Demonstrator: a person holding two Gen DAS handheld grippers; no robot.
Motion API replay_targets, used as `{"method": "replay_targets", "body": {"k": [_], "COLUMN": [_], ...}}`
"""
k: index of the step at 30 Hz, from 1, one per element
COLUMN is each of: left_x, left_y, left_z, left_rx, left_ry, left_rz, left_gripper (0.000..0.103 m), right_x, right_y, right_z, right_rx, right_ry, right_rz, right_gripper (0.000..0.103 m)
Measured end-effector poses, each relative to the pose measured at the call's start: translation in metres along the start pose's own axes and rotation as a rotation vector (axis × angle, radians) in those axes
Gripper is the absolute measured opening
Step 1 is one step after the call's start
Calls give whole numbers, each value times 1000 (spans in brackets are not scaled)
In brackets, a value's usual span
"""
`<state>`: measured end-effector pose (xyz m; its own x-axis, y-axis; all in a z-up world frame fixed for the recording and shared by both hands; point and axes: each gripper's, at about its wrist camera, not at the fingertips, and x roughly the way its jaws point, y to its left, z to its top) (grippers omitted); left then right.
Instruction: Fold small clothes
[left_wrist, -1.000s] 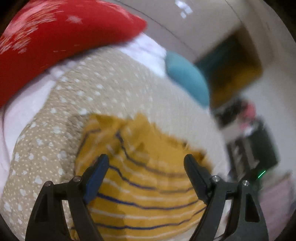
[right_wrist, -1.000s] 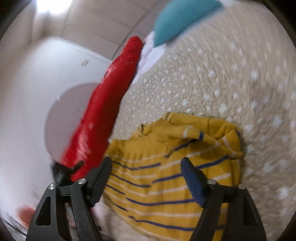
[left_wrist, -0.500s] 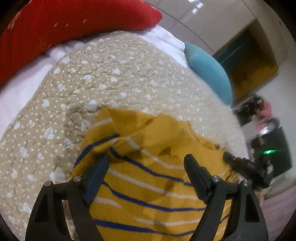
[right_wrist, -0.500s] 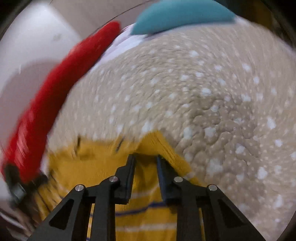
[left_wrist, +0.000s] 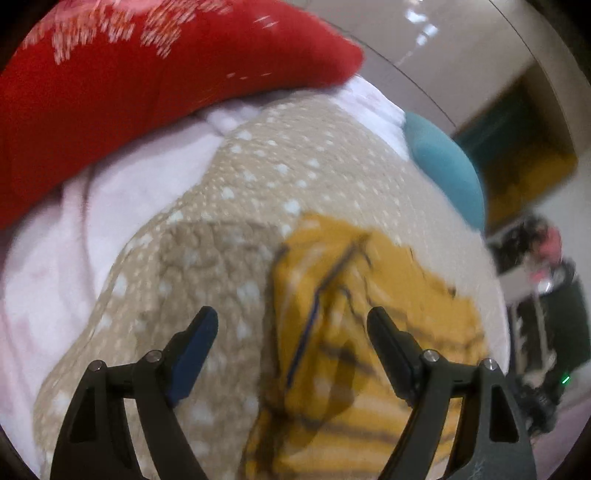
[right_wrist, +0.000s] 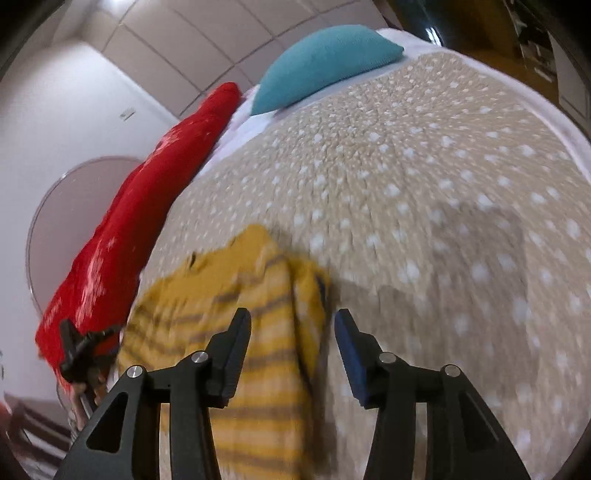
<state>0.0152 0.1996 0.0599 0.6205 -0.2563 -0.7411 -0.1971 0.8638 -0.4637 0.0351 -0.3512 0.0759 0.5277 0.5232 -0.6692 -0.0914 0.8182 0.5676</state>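
Yellow striped sweater (left_wrist: 373, 332) lies bunched on beige dotted blanket (left_wrist: 295, 166) on bed. Left hand-held gripper (left_wrist: 291, 328) released, jaws wide, empty; sweater's edge between fingers, bulk toward 3 o'clock. Right hand-held gripper (right_wrist: 291, 332) released, empty; sweater (right_wrist: 236, 295) between fingers, spreading toward 9 o'clock. Red pillow (left_wrist: 129, 81) at 11 o'clock, teal cushion (right_wrist: 325, 62) at 12 o'clock.

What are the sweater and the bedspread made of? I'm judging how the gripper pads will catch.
Sweater: looks like a soft matte knit, mustard with dark and pale stripes, draping in thick folds; motion blur hides the stitches. Bedspread: looks like a quilted tan fabric with white dots, its puckered, pebbly surface suggesting stitched padding.
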Motion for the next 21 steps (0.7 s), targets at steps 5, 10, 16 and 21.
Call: {"method": "replay_targets", "body": {"k": [5,10,16,21], "left_x": [6,29,-4,-11], "left_y": [-18,-7,7,44], "left_z": [-34,-47,-38,-41], "left_rx": [89,173,126,-33], "left_ry": [34,62,1,-28], "left_rz": [41,182,153,66], "left_gripper": [82,84,84,84], "right_x": [-3,43,20,-3], "right_y": [41,38,31,76], "right_z": [-47,-70,-74,-82], "right_rx": [-175,-193,-178,-312], "right_ry": [-37,40,17,-32], "right_rz": [-54,-194,-203,-196], "right_gripper": [51,48,50,52]}}
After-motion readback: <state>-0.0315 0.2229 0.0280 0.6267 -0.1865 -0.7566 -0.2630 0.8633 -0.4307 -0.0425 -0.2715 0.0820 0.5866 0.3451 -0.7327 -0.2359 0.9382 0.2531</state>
